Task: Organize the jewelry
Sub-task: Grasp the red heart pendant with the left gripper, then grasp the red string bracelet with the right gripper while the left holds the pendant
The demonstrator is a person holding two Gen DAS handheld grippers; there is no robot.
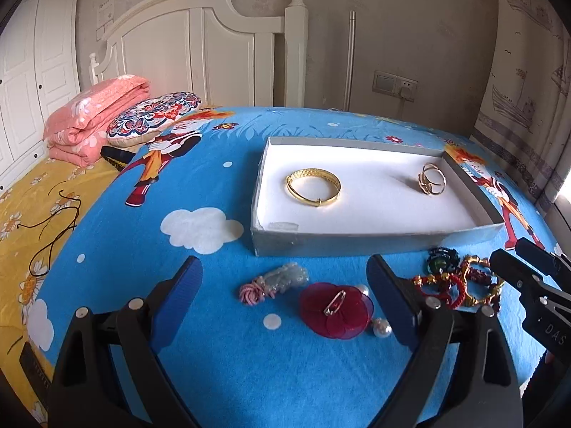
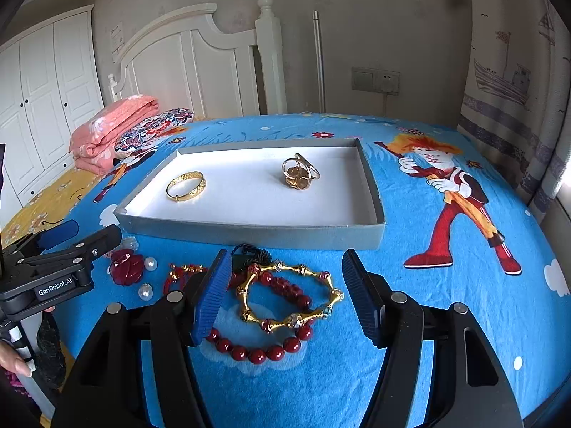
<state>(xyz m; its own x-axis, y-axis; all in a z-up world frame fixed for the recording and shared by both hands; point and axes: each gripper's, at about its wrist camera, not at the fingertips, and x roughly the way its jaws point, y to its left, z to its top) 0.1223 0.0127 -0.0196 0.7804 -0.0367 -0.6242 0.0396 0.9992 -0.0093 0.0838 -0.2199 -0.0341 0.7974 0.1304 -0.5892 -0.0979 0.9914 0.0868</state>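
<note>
Two pieces already lie in the shallow grey box [image 2: 249, 230] at the centre of the frame: a gold bangle [image 2: 185, 185] toward its left and an openwork gold ring [image 2: 299, 174] toward its right, well apart. Below the box, on the blue cartoon bedspread [image 2: 446, 321], the right gripper [image 2: 283, 296] hangs with its jaws spread wide either side of a gold segmented bracelet [image 2: 292, 299] overlapping a dark red bead bracelet [image 2: 257, 353]. At lower centre of the left wrist view, the left gripper [image 1: 285, 292] is likewise wide apart and empty, over a red flower brooch [image 1: 335, 310] with pearls [image 1: 382, 330] and a pale pink trinket [image 1: 274, 281].
</note>
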